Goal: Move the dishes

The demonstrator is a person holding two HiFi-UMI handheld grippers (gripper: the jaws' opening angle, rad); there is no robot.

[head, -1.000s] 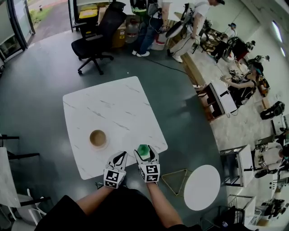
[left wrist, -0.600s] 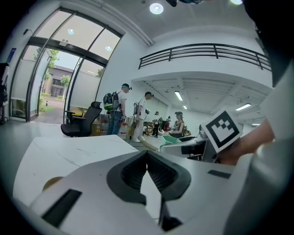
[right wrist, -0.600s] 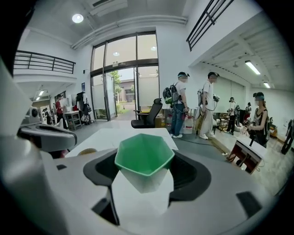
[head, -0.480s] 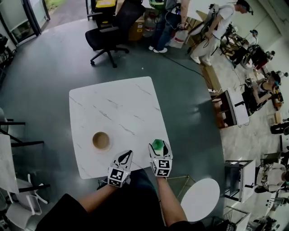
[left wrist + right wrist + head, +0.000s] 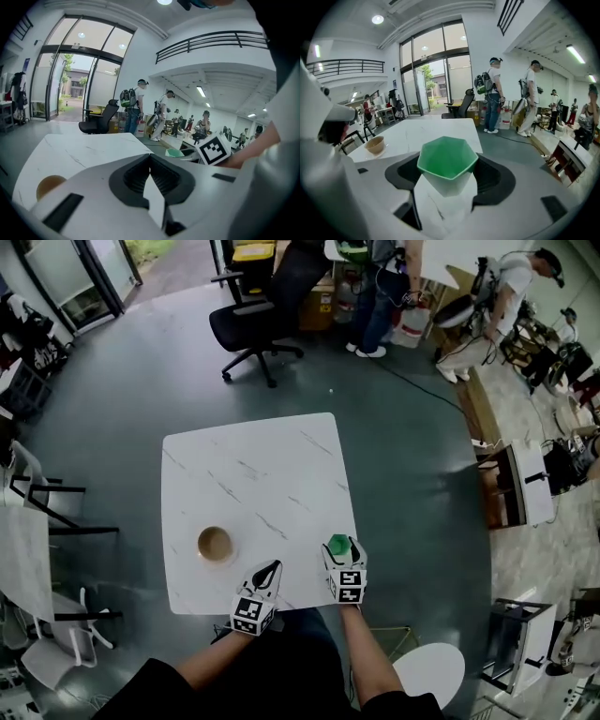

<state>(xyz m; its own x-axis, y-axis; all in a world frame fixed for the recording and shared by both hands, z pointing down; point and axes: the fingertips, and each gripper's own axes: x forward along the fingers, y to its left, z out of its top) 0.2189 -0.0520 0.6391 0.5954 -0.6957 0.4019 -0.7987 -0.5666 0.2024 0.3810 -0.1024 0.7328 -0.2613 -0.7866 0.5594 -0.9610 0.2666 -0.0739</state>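
White left tongs (image 5: 269,568), right tongs (image 5: 339,546), black-and-white marker cubes (image 5: 252,612), black sleeves (image 5: 150,681)

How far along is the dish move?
Done: nothing provably; the tan bowl sits on the white table. In hand: right tool shut on the green cup, at the table's near edge. Left tool shut, empty. Left: set the cup down, maybe shift the bowl.

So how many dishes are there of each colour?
green cup: 1
tan bowl: 1
total: 2
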